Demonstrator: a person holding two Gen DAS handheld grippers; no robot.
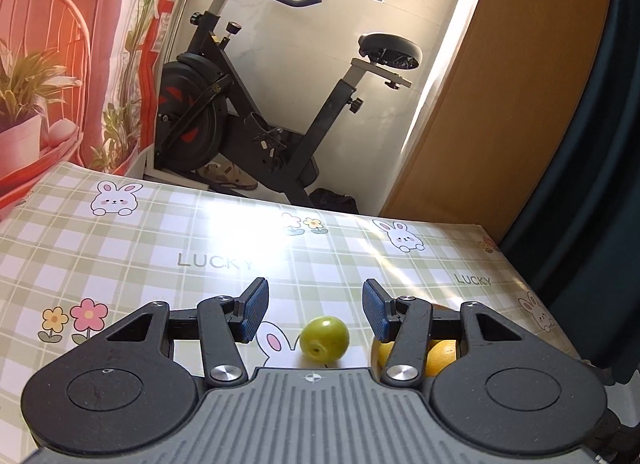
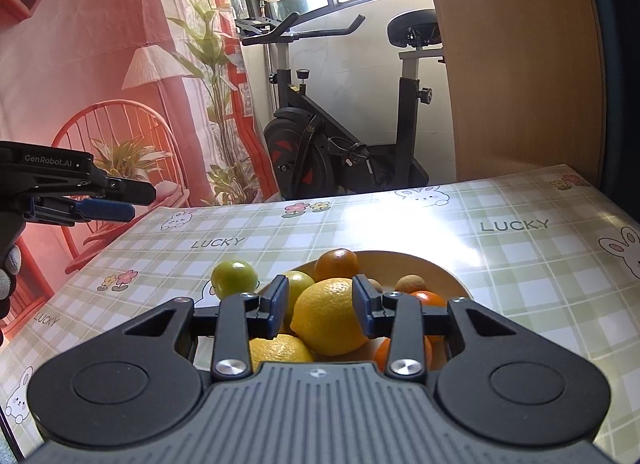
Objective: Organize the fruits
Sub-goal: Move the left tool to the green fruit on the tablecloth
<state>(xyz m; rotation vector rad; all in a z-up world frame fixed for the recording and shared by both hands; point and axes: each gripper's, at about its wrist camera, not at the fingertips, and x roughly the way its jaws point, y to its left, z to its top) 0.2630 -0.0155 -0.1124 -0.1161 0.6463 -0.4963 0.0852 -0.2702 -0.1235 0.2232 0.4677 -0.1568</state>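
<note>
A: How does the left gripper [image 1: 315, 310] stand?
B: Its blue-padded jaws are parted with nothing between them. The small round green fruit [image 1: 324, 339] lies on the green-checked rabbit-print tablecloth [image 1: 120, 248], below the gap between the jaws and free of both pads.
A: And the right gripper [image 2: 320, 306]?
B: Its jaws are only narrowly apart, and the big yellow lemon [image 2: 332, 316] shows in the gap. I can't tell whether the pads touch it.
A: Where is the rest of the fruit?
B: In the shallow cream bowl [image 2: 404, 264] under and beyond the right jaws: a second lemon [image 2: 276, 350] below the left pad, and an orange [image 2: 336, 262] beyond the gap. The green fruit sits outside the bowl, left of those jaws
</note>
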